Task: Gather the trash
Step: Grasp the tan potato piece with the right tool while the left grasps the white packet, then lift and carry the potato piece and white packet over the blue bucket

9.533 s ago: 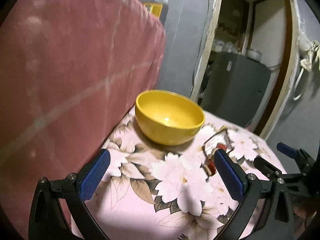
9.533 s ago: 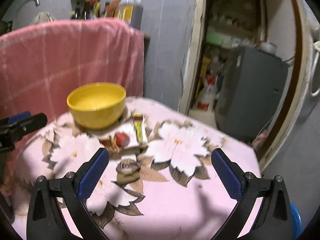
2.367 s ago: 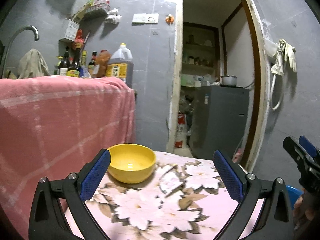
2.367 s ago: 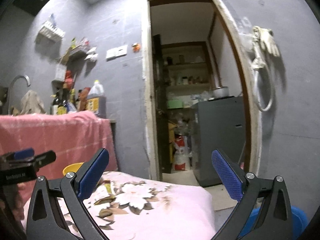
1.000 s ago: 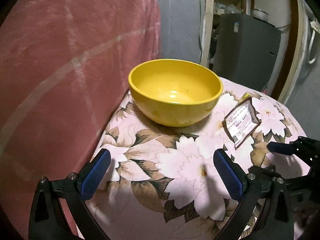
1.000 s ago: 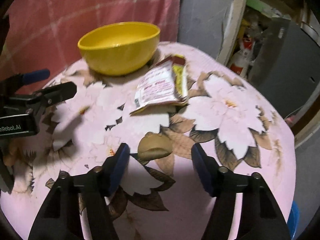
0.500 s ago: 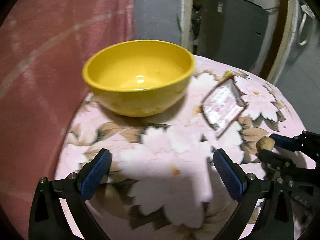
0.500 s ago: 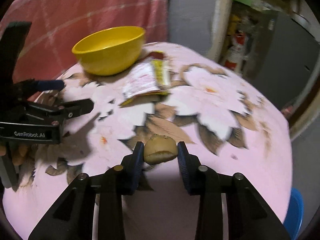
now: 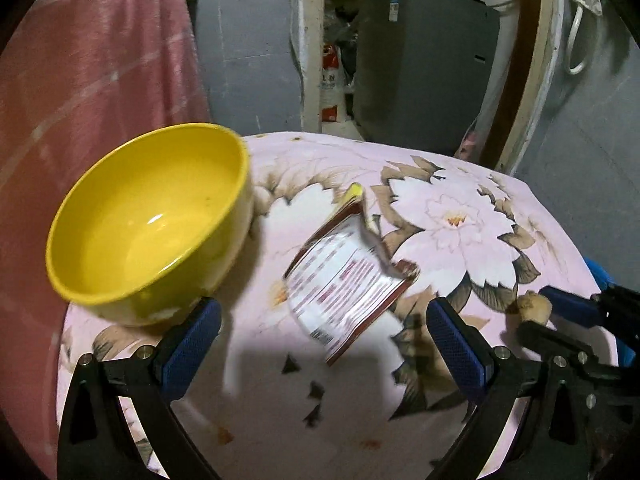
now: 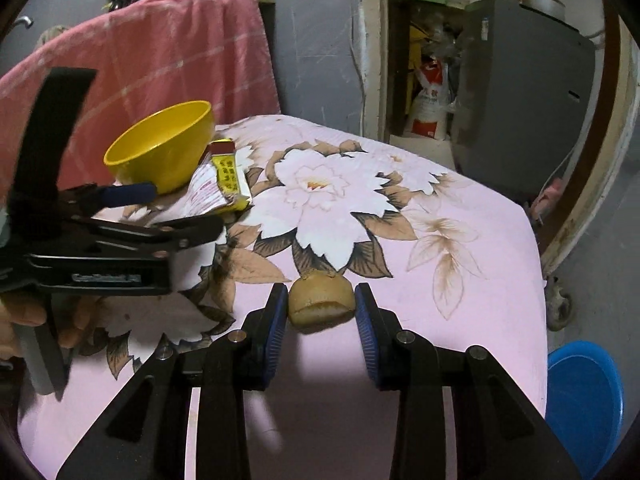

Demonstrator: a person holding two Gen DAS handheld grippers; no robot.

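No legible text: wrapper point(image 9: 345, 280) print and left tongs point(image 10: 120, 240) lettering blurred.

Tan food scrap point(image 10: 321, 299) pinched aloft; crumpled wrapper point(image 9: 345, 280) beside bowl point(image 9: 148, 224).

bowl point(image 9: 148, 224) left of wrapper point(image 9: 344, 284) | both on table point(image 9: 460, 208)

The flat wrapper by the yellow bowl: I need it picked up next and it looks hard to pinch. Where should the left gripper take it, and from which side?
Probably at the curled, torn edge of the wrapper on its far right side, which lifts off the tablecloth. Bring the open left gripper in from the side away from the yellow bowl, one finger under the raised lip; the rest lies flat.
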